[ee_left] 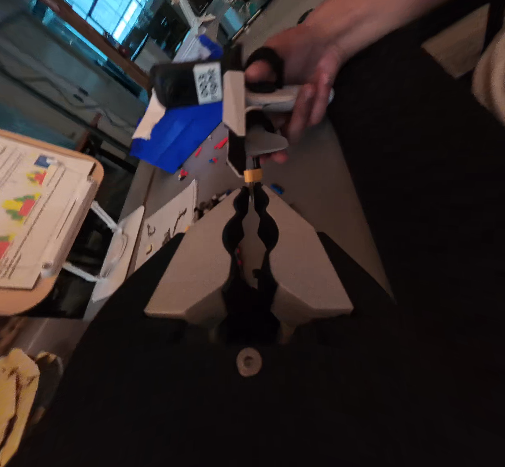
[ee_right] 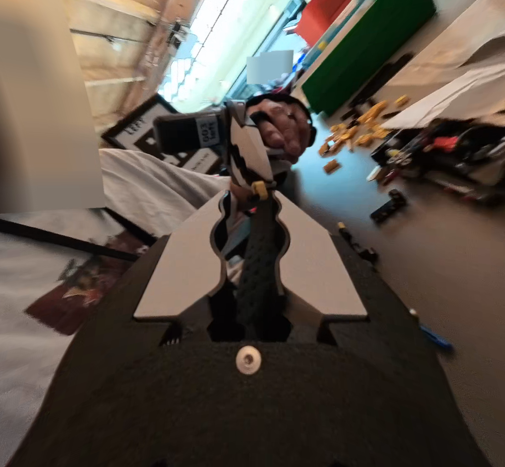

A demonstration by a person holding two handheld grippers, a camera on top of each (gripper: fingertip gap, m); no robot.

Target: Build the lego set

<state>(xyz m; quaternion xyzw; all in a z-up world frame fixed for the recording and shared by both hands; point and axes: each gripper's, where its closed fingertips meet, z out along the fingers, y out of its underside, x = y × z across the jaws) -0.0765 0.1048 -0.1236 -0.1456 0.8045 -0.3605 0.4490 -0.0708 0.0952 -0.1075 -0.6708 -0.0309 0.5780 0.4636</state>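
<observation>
Above the grey table, both grippers' fingers nearly closed, meeting on a small yellow piece, labels blurred.

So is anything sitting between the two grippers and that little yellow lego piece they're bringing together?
Nothing visible does. The yellow piece sits at the tip of the right gripper, directly ahead of the left gripper, whose nearly closed fingertips almost touch it. Motion blur hides actual contact.

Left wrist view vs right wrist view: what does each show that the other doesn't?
Left wrist view only: a blue bin, an instruction sheet on a stand, and small red and blue bricks on the table.

Right wrist view only: a scatter of yellow bricks, a green box, a black beam.

Both: a small yellow piece where the two claws meet, and the opposite claw held by a hand.
</observation>
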